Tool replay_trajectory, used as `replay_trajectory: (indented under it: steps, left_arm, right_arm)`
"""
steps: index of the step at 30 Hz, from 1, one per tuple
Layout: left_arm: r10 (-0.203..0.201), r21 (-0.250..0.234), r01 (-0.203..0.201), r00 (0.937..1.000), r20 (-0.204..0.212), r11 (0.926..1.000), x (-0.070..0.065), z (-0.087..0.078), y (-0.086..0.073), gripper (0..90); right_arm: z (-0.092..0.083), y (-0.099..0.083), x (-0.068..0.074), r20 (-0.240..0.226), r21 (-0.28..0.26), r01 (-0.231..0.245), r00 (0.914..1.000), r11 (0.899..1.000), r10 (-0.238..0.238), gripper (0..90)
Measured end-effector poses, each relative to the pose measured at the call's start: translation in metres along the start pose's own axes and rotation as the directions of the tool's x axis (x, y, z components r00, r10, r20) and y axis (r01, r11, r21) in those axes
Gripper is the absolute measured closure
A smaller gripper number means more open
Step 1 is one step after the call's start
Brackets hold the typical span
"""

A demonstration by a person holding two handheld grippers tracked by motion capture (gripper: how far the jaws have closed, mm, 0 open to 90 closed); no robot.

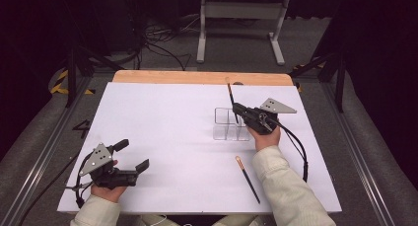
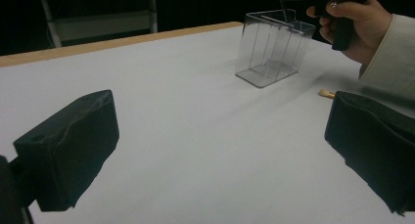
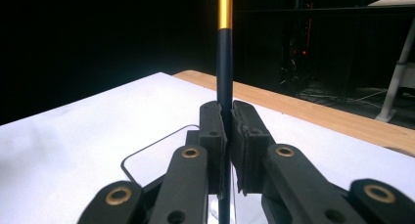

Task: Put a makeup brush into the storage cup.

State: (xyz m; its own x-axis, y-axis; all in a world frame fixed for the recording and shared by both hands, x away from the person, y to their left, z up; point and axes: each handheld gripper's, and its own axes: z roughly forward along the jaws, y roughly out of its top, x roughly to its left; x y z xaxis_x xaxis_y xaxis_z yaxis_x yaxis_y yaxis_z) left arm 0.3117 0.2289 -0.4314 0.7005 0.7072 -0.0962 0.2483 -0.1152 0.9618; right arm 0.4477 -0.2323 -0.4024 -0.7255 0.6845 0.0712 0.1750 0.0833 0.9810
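Note:
A clear plastic holder with compartments (image 1: 228, 123) (image 2: 272, 48) stands on the white table right of centre. My right gripper (image 1: 240, 109) (image 3: 226, 121) is shut on a black chopstick with a gold end (image 1: 230, 98) (image 3: 224, 62), held upright over the holder's right side. In the right gripper view the stick runs straight up between the closed pads. A second black chopstick (image 1: 247, 179) lies flat on the table near the front, its pale tip (image 2: 325, 93) seen in the left gripper view. My left gripper (image 1: 132, 156) (image 2: 220, 155) rests open at the front left, nothing between its jaws.
The white sheet (image 1: 162, 137) covers a wooden tabletop whose far edge (image 1: 197, 77) shows bare. Beyond it are a white stand's legs (image 1: 236, 28) and cables on the floor (image 1: 157, 43). Metal rails (image 1: 44, 152) run along both sides.

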Motion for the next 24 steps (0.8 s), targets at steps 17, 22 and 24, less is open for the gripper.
replay_trajectory:
  steps: [17,22,24]
  left_arm:
    - [-0.001,0.0,0.001,1.0,0.003,1.0,0.0006,0.0024,-0.0001,0.4]
    - [0.0,0.004,0.0,1.0,0.006,1.0,0.0008,0.0024,0.0002,0.4]
    - [0.0,-0.002,0.0,1.0,0.004,1.0,0.0008,0.0026,0.0001,0.4]
  right_arm:
    - [-0.0022,-0.0075,-0.0022,-0.001,0.009,-0.023,0.9997,1.0,0.023,83.6]
    - [-0.0014,-0.0075,-0.0018,-0.003,0.014,-0.032,0.9995,0.999,0.032,82.9]
    - [-0.0016,-0.0078,-0.0029,-0.018,0.008,-0.058,0.9982,0.998,0.058,74.9]
